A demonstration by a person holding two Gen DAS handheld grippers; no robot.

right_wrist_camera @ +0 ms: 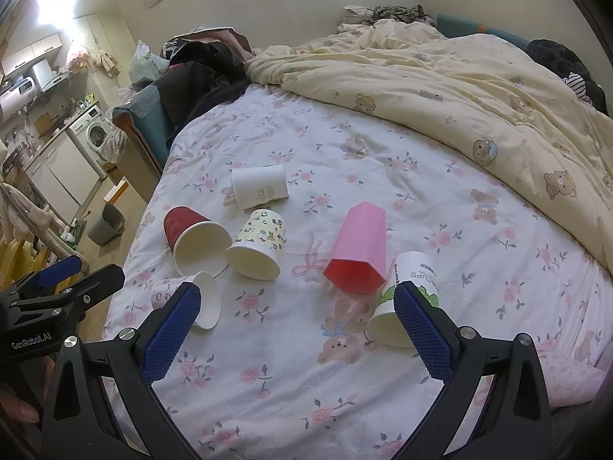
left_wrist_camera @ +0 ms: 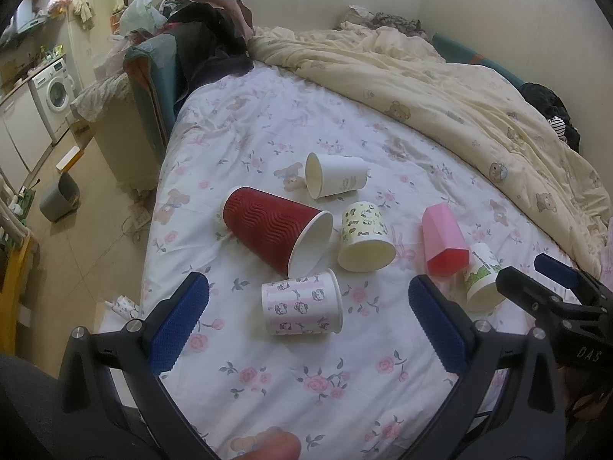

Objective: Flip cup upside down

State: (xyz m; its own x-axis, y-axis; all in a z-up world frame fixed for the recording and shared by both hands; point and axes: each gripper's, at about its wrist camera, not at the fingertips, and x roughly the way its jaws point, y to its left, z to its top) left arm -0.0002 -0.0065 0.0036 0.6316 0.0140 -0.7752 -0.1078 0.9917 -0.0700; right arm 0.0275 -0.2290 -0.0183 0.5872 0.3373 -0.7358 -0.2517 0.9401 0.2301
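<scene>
Several cups lie on their sides on the floral bed sheet (left_wrist_camera: 291,375): a red ribbed cup (left_wrist_camera: 272,234), a plain white cup (left_wrist_camera: 337,180), a yellow cartoon cup (left_wrist_camera: 364,237), a pink cat-print cup (left_wrist_camera: 302,304), a pink plastic cup (left_wrist_camera: 444,245) and a white cup with green print (left_wrist_camera: 482,280). My left gripper (left_wrist_camera: 306,314) is open and empty, just in front of the cat-print cup. My right gripper (right_wrist_camera: 295,318) is open and empty; its right finger (right_wrist_camera: 421,329) overlaps the green-print cup (right_wrist_camera: 406,299). The pink plastic cup (right_wrist_camera: 358,249) lies ahead of it.
A cream bear-print duvet (left_wrist_camera: 440,88) is bunched along the far right of the bed. Dark clothes (left_wrist_camera: 207,38) pile at the far left corner. The bed's left edge drops to a floor with a grey bin (left_wrist_camera: 59,197) and a washing machine (left_wrist_camera: 51,94).
</scene>
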